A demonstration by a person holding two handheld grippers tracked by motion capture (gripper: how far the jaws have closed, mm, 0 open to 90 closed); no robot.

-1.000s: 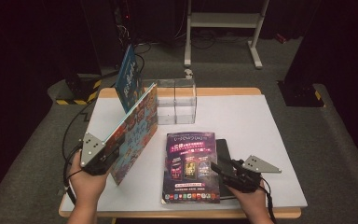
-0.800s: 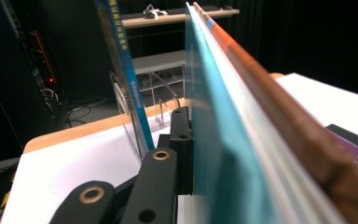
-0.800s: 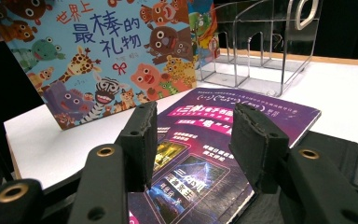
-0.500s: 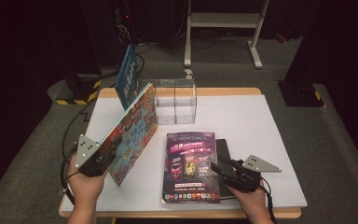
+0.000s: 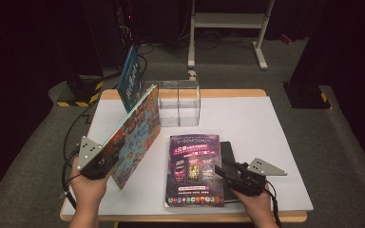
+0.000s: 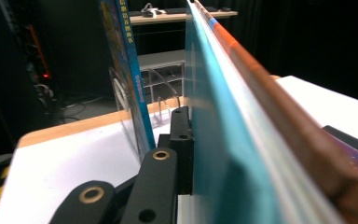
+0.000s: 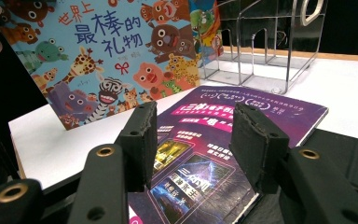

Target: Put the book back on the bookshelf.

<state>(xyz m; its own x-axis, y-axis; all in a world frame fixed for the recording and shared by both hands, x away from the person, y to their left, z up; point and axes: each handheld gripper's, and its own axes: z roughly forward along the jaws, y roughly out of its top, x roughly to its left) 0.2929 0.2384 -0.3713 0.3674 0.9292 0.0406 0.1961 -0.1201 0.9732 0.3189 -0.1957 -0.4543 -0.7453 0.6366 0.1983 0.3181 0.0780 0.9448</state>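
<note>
One picture book [image 5: 135,133] clamped between left gripper [image 5: 105,159] fingers [image 6: 182,140], tilted

Three books [image 5: 132,134] [image 5: 130,76] [image 5: 194,168], one clear rack [image 5: 179,102], one black case [image 5: 228,156], two grippers [image 5: 105,159] [image 5: 223,172]

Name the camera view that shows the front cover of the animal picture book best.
The right gripper view: the picture book faces it, so the cartoon animals and the title read clearly. The high view shows the book standing tilted, clamped in the left gripper, its cover small. The left gripper view sees it edge-on, blurred.
</note>
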